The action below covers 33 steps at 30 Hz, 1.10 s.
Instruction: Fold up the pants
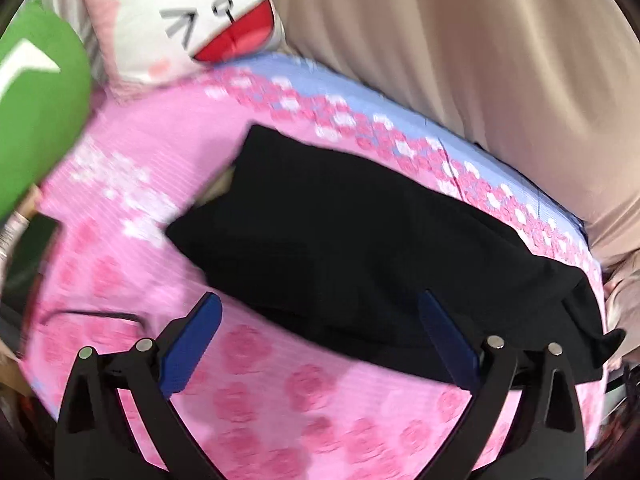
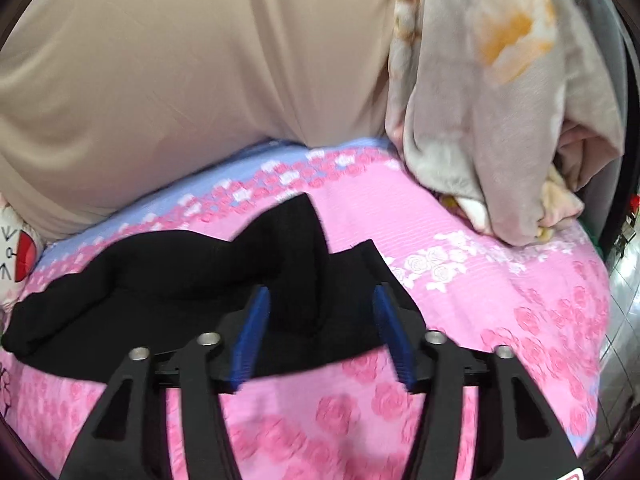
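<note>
Black pants [image 1: 360, 248] lie across a pink rose-patterned bed sheet [image 1: 248, 400], roughly flat with one leg laid over the other. My left gripper [image 1: 320, 300] is wide open above the near edge of the pants, its blue pads [image 1: 192, 344] holding nothing. In the right wrist view the pants [image 2: 180, 280] stretch to the left, and a pointed flap of black cloth stands up near the middle. My right gripper [image 2: 318, 294] is open, its blue pads [image 2: 250, 336] on either side of the cloth at the leg end, not closed on it.
A cat-face cushion [image 1: 192, 16] and a green pillow [image 1: 36, 112] sit at the far left. A beige curtain [image 2: 180, 80] hangs behind the bed. A crumpled floral blanket [image 2: 500, 100] lies at the far right. The bed edge and tiled floor [image 2: 624, 312] are on the right.
</note>
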Each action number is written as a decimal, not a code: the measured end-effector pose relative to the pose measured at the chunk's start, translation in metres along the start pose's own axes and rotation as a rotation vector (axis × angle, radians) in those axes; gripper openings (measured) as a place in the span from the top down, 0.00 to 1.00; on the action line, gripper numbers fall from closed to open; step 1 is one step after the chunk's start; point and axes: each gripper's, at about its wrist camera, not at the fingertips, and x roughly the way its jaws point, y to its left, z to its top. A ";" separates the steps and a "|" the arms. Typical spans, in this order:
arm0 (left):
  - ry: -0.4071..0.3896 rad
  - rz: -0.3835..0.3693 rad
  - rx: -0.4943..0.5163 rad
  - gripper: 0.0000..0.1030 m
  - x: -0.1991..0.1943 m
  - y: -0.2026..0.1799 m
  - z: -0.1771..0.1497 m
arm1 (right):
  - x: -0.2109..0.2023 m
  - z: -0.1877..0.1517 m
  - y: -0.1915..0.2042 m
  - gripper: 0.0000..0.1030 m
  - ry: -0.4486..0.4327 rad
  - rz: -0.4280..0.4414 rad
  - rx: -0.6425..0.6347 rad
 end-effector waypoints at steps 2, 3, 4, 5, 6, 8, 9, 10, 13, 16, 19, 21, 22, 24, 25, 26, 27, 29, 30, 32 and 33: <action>0.029 0.008 -0.028 0.08 0.018 -0.003 0.003 | -0.013 -0.006 0.007 0.35 -0.007 0.058 0.015; 0.041 0.013 -0.039 0.20 0.026 -0.003 0.004 | -0.016 -0.009 0.009 0.34 -0.003 0.094 0.028; 0.058 0.018 -0.046 0.31 0.035 -0.004 0.004 | -0.017 -0.011 0.011 0.33 0.007 0.133 0.046; 0.071 0.026 -0.050 0.49 0.040 -0.004 0.005 | -0.015 -0.014 0.014 0.33 0.023 0.171 0.067; 0.079 0.032 -0.052 0.64 0.044 -0.003 0.006 | -0.011 -0.016 0.016 0.33 0.041 0.195 0.083; 0.057 0.082 -0.029 0.85 0.042 0.000 0.009 | -0.002 -0.016 0.020 0.33 0.058 0.191 0.082; 0.056 0.077 -0.023 0.86 0.040 0.001 0.009 | 0.002 -0.013 0.021 0.33 0.058 0.182 0.079; 0.059 0.070 -0.013 0.87 0.038 0.003 0.010 | 0.008 -0.008 0.022 0.33 0.055 0.182 0.086; 0.061 0.092 0.025 0.90 0.034 0.006 0.012 | 0.029 0.012 0.019 0.30 0.044 0.162 0.118; 0.065 0.096 0.044 0.90 0.034 0.007 0.013 | 0.073 0.038 0.012 0.23 0.051 0.049 0.115; 0.066 0.106 0.053 0.90 0.032 0.005 0.014 | 0.117 0.049 0.015 0.90 0.145 0.058 0.070; 0.056 0.114 0.057 0.90 0.026 0.006 0.016 | 0.105 0.066 0.024 0.92 0.083 0.102 0.043; 0.044 0.128 0.061 0.90 0.020 0.008 0.017 | 0.088 0.073 0.029 0.92 0.015 0.110 0.014; 0.041 0.136 0.073 0.90 0.013 0.012 0.015 | 0.039 0.082 0.035 0.92 -0.134 0.119 -0.049; 0.043 0.145 0.080 0.90 0.013 0.014 0.014 | 0.025 0.078 0.033 0.91 -0.165 0.086 -0.090; 0.049 0.163 0.093 0.90 0.015 0.015 0.012 | 0.024 0.071 0.027 0.89 -0.159 0.023 -0.133; 0.058 0.179 0.106 0.90 0.019 0.016 0.009 | 0.032 0.061 0.017 0.87 -0.108 -0.036 -0.156; 0.087 0.196 0.109 0.90 0.030 0.020 0.002 | 0.063 0.028 -0.027 0.82 0.090 -0.128 -0.091; 0.098 0.193 0.100 0.90 0.034 0.022 -0.001 | 0.066 0.015 -0.040 0.82 0.129 -0.165 -0.055; 0.095 0.191 0.097 0.88 0.033 0.021 -0.003 | 0.050 -0.005 -0.056 0.76 0.106 -0.179 0.017; 0.087 0.194 0.100 0.87 0.032 0.019 -0.003 | 0.035 -0.012 -0.059 0.71 0.079 -0.147 0.053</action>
